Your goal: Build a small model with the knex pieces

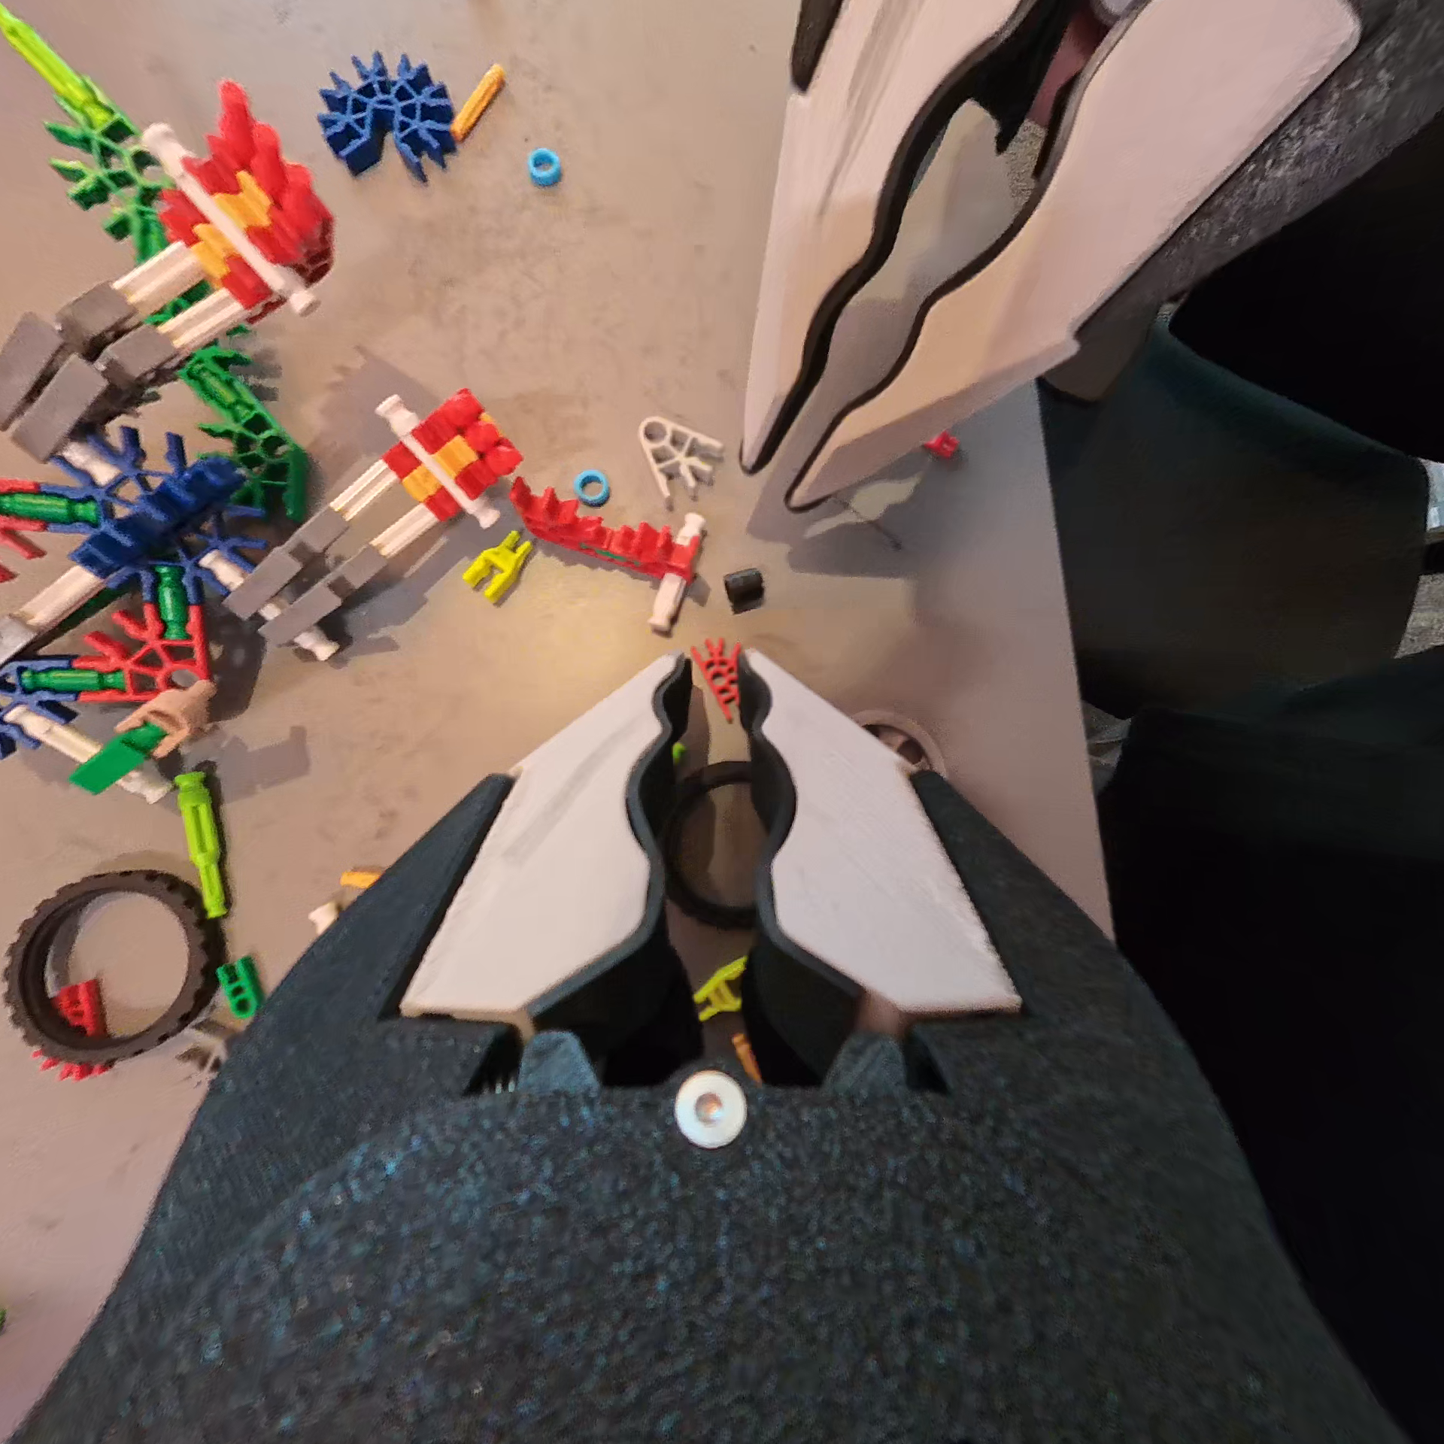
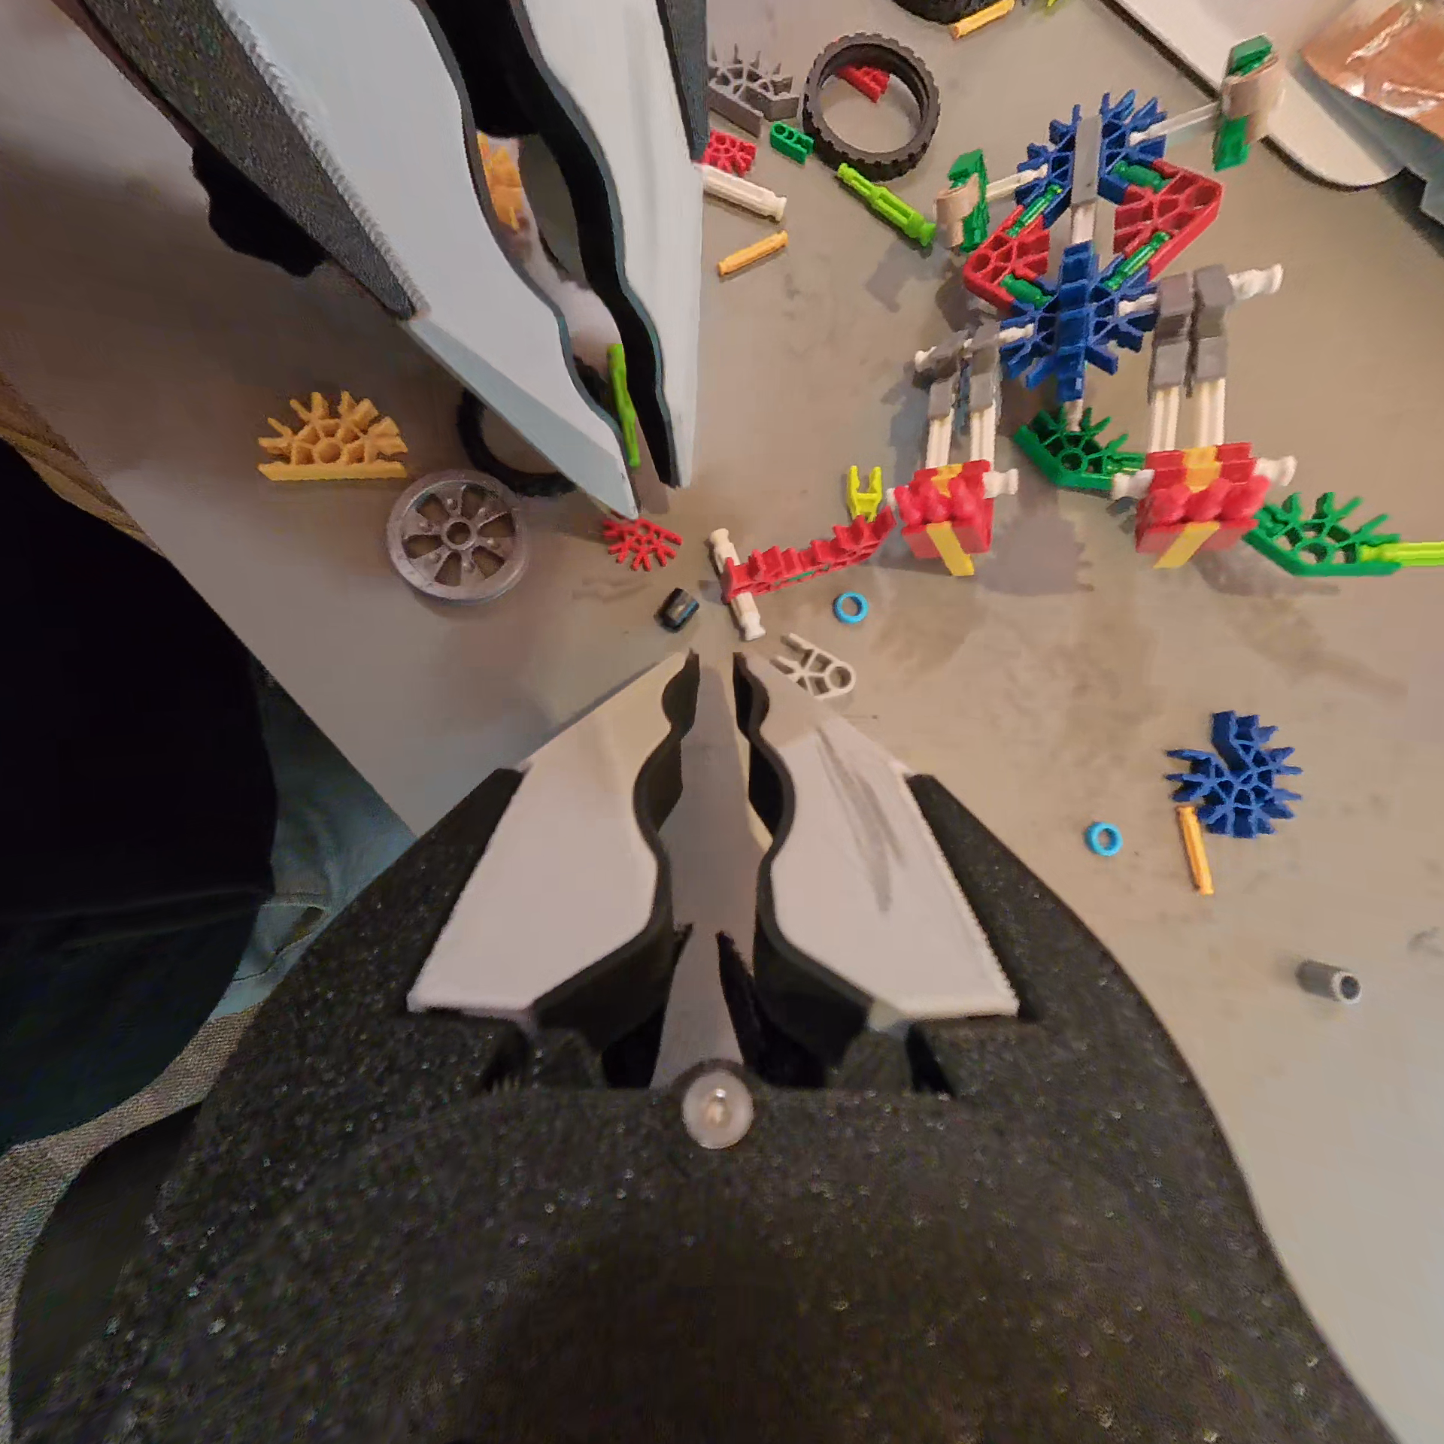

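My left gripper (image 1: 715,663) points down at the grey table with its jaws a narrow gap apart. A small red snowflake connector (image 1: 719,680) lies flat on the table right under its tips. In the right wrist view the left gripper (image 2: 655,496) hangs just over the same connector (image 2: 641,541). My right gripper (image 2: 715,660) is empty, its jaws also a narrow gap apart. It hovers near a small black spacer (image 2: 677,608) and a white rod (image 2: 734,586) clipped to a red connector strip (image 2: 805,559). It also shows in the left wrist view (image 1: 773,480).
A grey wheel hub (image 2: 457,535), a yellow half-round connector (image 2: 336,441) and a black tyre (image 2: 500,453) lie by the table's near edge. A large multicoloured rod-and-connector model (image 2: 1078,312) stands to the right. Loose blue rings (image 2: 850,607), a pale grey connector (image 2: 816,673) and blue connectors (image 2: 1234,773) lie about. Left tips to right tips: about 5 cm. About 5 cm separates my left fingertips from the grey wheel hub (image 2: 457,535).
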### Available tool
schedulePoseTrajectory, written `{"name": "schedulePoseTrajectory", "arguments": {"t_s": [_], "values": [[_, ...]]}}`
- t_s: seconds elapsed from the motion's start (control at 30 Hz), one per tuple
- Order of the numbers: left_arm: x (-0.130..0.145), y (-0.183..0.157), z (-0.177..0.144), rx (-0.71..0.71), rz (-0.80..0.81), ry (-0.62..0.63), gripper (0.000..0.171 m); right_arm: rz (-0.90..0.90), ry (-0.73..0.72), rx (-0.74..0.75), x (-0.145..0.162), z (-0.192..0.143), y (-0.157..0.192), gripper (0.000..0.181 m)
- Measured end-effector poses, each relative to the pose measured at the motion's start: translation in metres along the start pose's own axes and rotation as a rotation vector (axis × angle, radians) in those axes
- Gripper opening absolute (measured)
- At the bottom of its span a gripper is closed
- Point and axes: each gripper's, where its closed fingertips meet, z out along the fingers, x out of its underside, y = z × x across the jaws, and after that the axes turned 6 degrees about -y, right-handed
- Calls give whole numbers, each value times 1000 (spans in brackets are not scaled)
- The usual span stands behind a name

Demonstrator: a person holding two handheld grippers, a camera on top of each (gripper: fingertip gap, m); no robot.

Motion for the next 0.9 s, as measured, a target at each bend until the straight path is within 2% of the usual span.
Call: {"name": "schedulePoseTrajectory", "arguments": {"t_s": [0.2,0.47,0.8,0.9], "values": [[-4,-10,11,6,11,3,12,3,27,12,3,14,10,9],[1,-7,11,-6,-6,21,12,30,32,-9,4,25,16,10],[12,2,6,-64,-16,67,11,125,-19,-12,-1,24,13,12],[9,1,6,-45,-41,44,13,146,-30,-16,-2,27,14,12]]}}
